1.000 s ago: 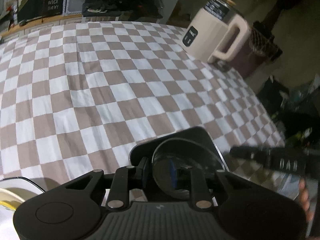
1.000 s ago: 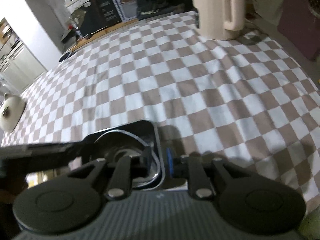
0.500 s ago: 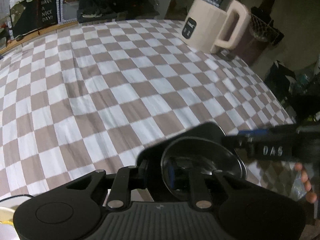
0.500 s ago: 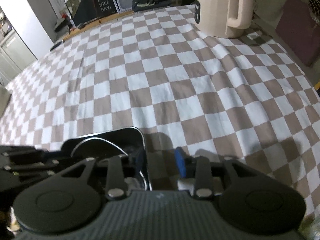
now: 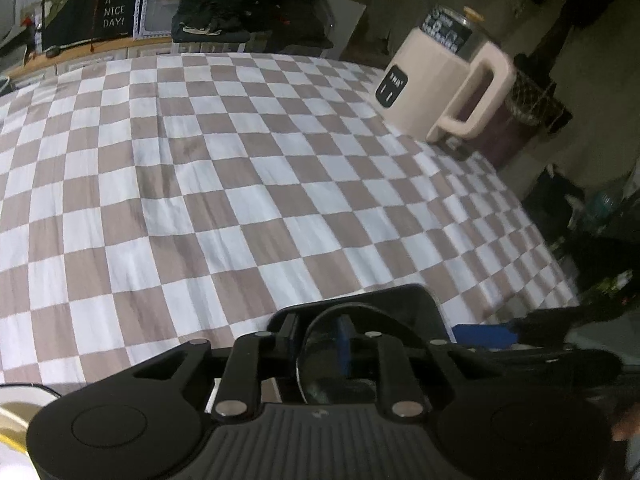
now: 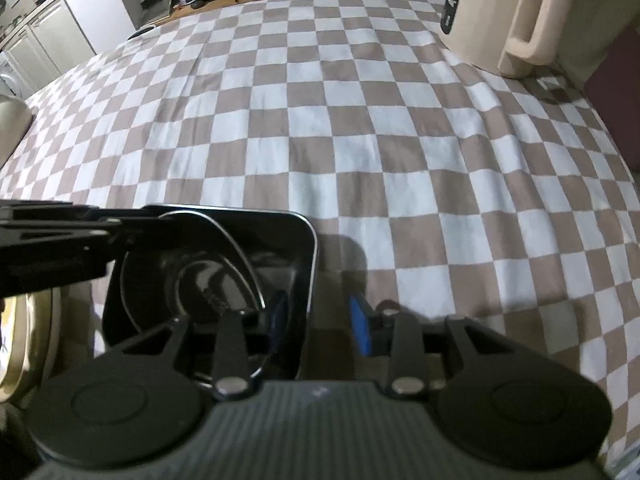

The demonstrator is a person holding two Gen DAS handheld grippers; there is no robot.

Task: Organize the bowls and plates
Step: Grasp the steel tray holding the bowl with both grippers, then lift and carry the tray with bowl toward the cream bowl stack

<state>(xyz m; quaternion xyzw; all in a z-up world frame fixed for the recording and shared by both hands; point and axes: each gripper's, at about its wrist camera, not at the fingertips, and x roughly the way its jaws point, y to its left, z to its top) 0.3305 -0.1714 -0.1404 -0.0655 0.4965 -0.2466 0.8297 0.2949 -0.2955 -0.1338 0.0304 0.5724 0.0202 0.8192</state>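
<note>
The work seems to be near the middle. A dark round bowl (image 6: pixel 160 280) already sits inside a black square plate (image 6: pixel 312 248), and this pair lies on the checked cloth of the desk (image 5: pixel 240 200), at 6 o'clock in the left wrist view and at 7 o'clock in the right one.

The left gripper (image 5: pixel 320 340) has its jaws around the rim of the bowl, one pad outside and one inside. They are opening, and I judge that they do not press on the rim now.

The right gripper (image 6: pixel 320 320) stands with jaws moderately apart over the right wall of the square plate. One pad is inside, one is over the cloth, and it holds nothing.

A plate with a golden rim (image 6: pixel 28 340) lies at 8 o'clock, beside the square plate. I think it is still to be sorted. A cream jug (image 5: pixel 432 92) stands at 1 o'clock, well apart.
</note>
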